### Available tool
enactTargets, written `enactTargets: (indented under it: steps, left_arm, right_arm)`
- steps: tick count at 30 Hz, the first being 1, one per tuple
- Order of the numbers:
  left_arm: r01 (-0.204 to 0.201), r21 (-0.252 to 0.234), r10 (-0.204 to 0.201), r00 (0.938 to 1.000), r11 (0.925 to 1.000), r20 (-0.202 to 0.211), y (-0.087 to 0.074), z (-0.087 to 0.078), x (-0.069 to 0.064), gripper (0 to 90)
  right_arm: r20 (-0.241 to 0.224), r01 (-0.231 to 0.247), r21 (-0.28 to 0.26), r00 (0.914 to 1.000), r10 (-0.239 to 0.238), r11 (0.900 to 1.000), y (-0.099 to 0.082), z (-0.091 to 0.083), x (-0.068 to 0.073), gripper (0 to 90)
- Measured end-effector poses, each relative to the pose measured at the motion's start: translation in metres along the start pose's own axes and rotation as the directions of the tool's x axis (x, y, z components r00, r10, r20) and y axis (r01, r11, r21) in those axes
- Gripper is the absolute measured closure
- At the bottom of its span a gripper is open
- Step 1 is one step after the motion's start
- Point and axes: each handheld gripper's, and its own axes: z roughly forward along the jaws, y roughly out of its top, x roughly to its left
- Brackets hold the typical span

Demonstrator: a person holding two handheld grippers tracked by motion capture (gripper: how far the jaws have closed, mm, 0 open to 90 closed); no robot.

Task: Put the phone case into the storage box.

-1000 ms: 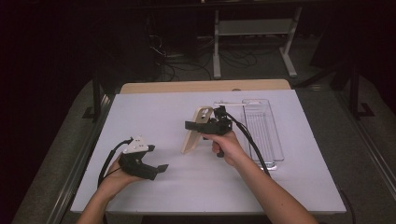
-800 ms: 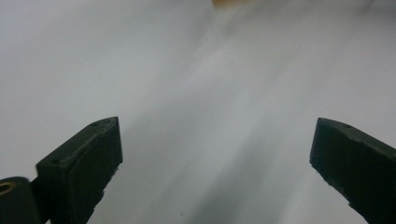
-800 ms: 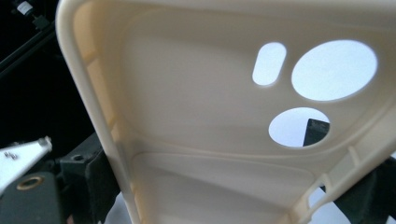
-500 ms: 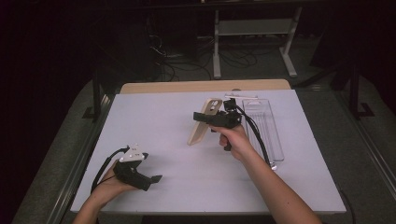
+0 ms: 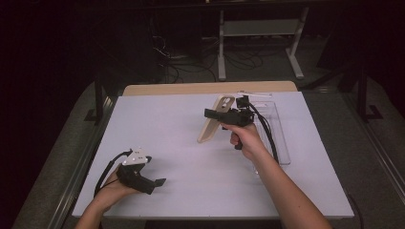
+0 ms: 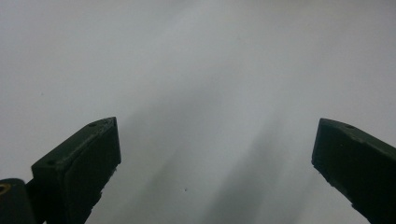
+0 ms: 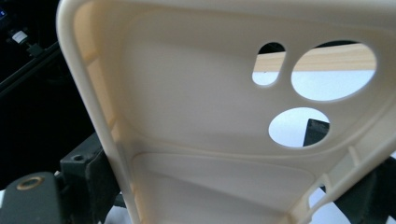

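While the right gripper (image 5: 217, 114) holds the cream phone case (image 5: 213, 121) clamped across its width, long axis sloping toward the table (image 5: 157, 129), the left gripper (image 5: 155, 183) rests near the front-left, jaws wide and empty.

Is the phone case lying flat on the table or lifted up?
Lifted and tilted: the right tool grips the cream phone case across its edges, its upper end raised and its lower end down near the white table.
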Motion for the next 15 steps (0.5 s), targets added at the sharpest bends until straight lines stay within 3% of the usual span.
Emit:
enactTargets:
  steps: [15]
  left_arm:
    - [0.023, -0.045, -0.023, 0.9997, 0.9987, -0.002, -0.001, 0.005, 0.001, 1.0]
  right_arm:
    - [0.054, -0.008, -0.048, 0.9985, 0.010, 0.9988, 0.019, -0.025, -0.013, 9.5]
